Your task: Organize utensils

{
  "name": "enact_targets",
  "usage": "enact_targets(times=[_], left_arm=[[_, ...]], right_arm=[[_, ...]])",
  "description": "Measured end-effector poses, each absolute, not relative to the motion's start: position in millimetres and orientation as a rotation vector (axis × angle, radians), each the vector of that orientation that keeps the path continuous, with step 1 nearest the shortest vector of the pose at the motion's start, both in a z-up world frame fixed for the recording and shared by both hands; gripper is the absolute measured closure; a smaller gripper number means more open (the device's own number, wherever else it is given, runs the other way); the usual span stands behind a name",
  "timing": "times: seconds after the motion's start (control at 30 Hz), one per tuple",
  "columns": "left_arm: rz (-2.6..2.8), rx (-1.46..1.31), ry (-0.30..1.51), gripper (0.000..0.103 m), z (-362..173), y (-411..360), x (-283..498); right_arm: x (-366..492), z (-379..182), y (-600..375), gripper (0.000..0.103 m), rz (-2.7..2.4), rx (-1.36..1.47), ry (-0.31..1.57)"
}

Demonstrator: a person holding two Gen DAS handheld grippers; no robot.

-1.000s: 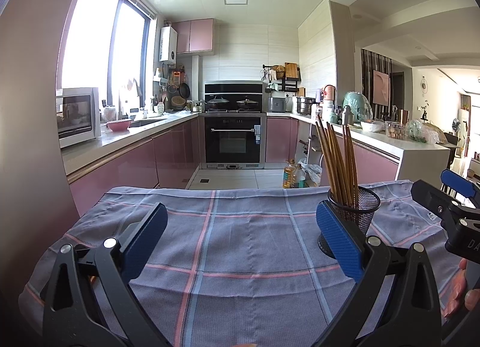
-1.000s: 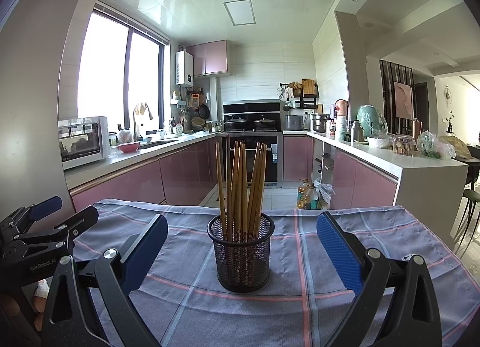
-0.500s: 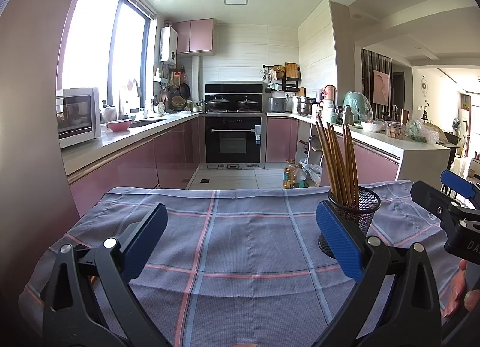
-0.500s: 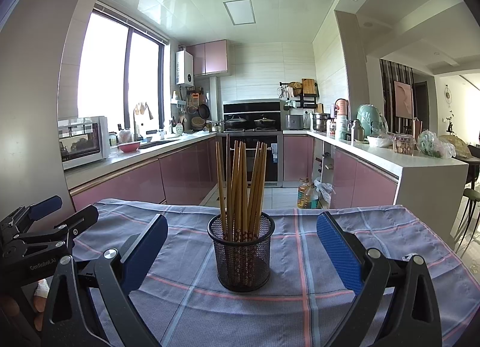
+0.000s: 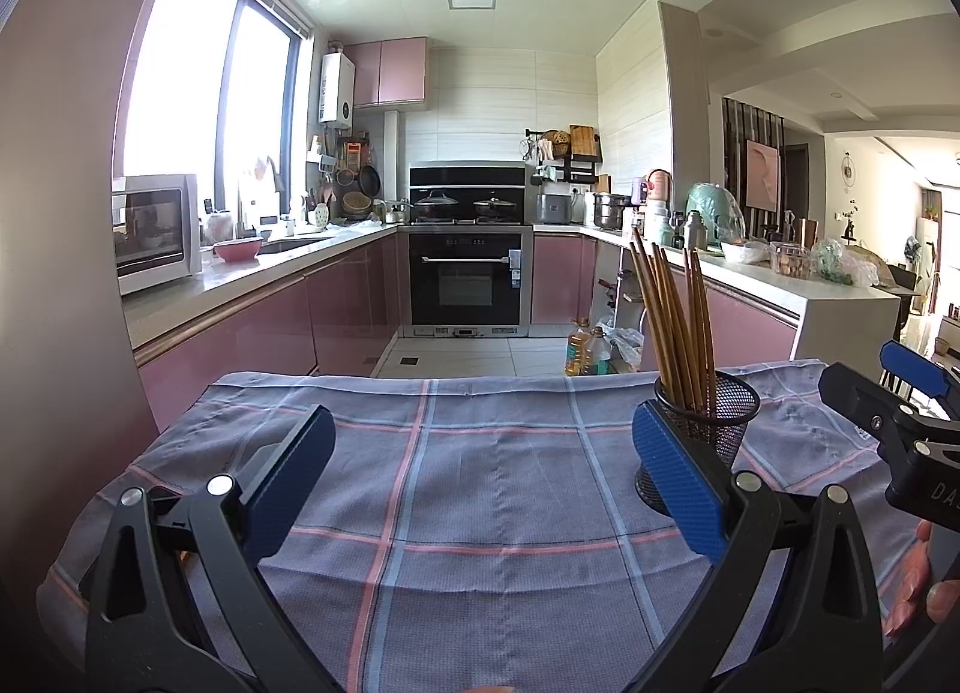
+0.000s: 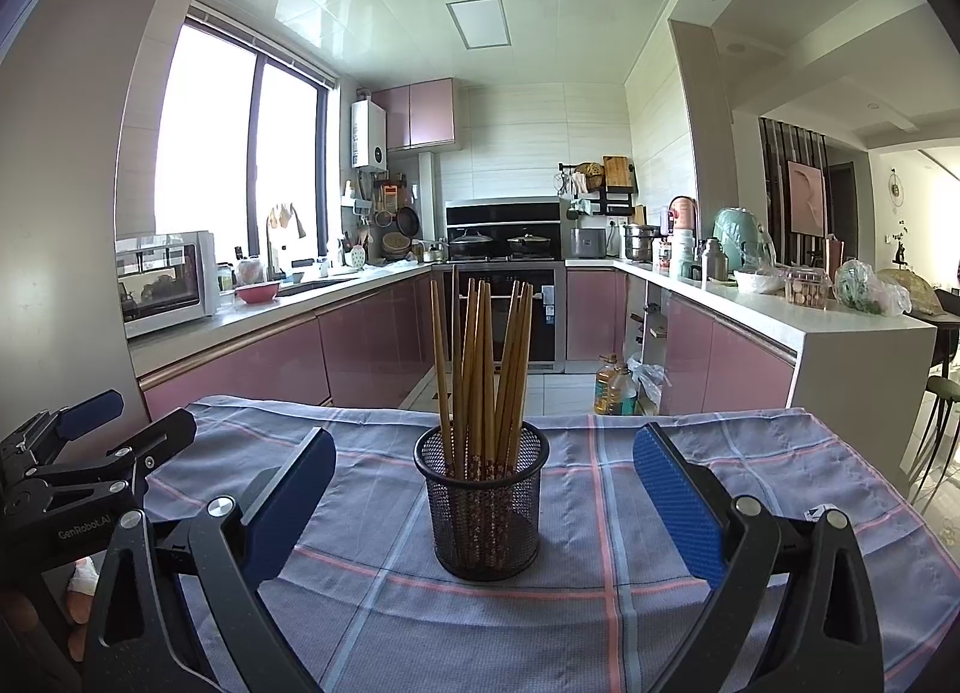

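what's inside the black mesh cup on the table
The black mesh cup holds a bundle of wooden chopsticks standing upright and fanning apart at the top. Patterned lower ends show through the mesh; the cup's bottom is too dark to see.

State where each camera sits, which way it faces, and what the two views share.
Left wrist: on the left hand-held gripper, facing the oven across the plaid cloth; a hand shows at the right edge.
Right wrist: on the right hand-held gripper, centred on the mesh cup of chopsticks.
Shared: cup, cloth, kitchen; each sees the other gripper.
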State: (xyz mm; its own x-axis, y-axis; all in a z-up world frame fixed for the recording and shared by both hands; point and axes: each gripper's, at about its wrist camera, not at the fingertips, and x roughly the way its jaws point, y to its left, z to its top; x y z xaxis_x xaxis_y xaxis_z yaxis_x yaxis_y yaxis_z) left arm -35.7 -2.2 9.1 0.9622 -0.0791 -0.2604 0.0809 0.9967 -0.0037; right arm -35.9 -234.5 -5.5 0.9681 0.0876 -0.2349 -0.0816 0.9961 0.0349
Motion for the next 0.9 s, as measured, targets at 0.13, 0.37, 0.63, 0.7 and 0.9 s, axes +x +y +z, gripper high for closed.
enact_targets(times=[0.13, 0.37, 0.63, 0.7, 0.9], left_arm=[[-0.081, 0.007, 0.263, 0.006, 8, -2, -35], [-0.082, 0.007, 0.264, 0.006, 8, -2, -34], [-0.073, 0.024, 0.255, 0.006, 6, -2, -35], [-0.074, 0.024, 0.263, 0.006, 5, -1, -34], [-0.075, 0.019, 0.377, 0.006, -7, 2, -13]], right_arm=[[-36, -6, -235, 0.007, 0.086, 0.024, 0.24], [-36, -7, -235, 0.007, 0.085, 0.027, 0.242], [-35, -8, -235, 0.007, 0.085, 0.027, 0.245], [-35, -9, -236, 0.007, 0.085, 0.025, 0.25], [-17, -27, -264, 0.007, 0.039, 0.02, 0.365]])
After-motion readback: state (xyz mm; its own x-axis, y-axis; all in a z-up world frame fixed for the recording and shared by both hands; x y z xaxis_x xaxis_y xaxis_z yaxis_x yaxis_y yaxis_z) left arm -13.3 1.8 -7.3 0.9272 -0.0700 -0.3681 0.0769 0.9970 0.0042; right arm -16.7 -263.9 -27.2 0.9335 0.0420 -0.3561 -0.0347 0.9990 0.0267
